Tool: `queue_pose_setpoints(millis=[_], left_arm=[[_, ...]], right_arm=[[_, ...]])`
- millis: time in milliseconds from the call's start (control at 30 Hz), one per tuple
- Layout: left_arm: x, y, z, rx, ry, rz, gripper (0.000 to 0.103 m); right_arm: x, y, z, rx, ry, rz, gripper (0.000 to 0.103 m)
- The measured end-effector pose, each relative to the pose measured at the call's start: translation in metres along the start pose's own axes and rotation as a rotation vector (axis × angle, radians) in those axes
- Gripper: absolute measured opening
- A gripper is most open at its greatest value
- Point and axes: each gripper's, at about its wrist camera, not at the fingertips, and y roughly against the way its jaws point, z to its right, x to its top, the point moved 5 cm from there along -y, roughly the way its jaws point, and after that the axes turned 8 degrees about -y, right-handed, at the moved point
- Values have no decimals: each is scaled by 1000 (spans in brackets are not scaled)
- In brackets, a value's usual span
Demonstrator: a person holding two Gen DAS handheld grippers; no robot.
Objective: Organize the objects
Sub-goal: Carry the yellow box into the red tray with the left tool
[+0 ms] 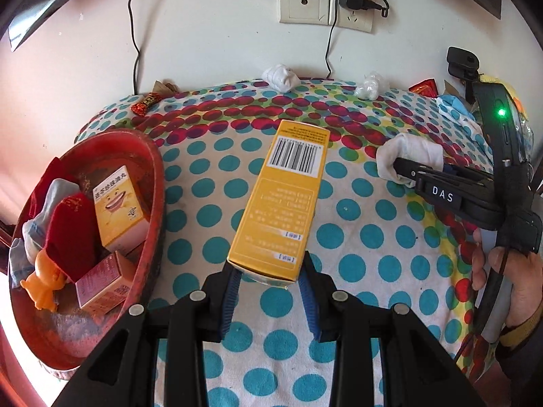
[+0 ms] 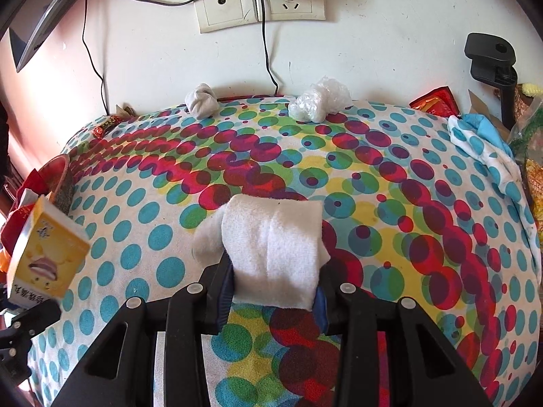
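My left gripper (image 1: 269,273) is shut on a long yellow box (image 1: 281,196) with a barcode and holds it above the dotted cloth; the box also shows at the left edge of the right wrist view (image 2: 45,254). My right gripper (image 2: 275,291) is shut on a folded white sock (image 2: 271,247) and holds it over the cloth; it shows in the left wrist view (image 1: 400,166) at the right. A red basin (image 1: 154,176) at the left holds a yellow box (image 1: 118,210), a pink box (image 1: 103,286), red and grey socks and an orange toy (image 1: 42,281).
A balled white sock (image 2: 202,100) and a crumpled clear plastic bag (image 2: 319,100) lie at the cloth's far edge by the wall. A red candy wrapper (image 1: 146,103) lies far left. Red packets (image 2: 436,101), a dotted cloth fold (image 2: 482,149) and a black clamp (image 2: 492,61) crowd the right side.
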Motion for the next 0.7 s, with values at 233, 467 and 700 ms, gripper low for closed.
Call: queue_pose_setpoints(millis=[233,467,700], left_arm=[[-11,23,-8,14,4,15,34],[-17,45,-23,32,20,46,34],[-24,61,-56,70,74,61,34]], right_arm=[[-1,-1,-3,-25,20,1,36],[-1,-1,-4,-36,29,2,37],[-2,-2,-6,-50,41,3,37]])
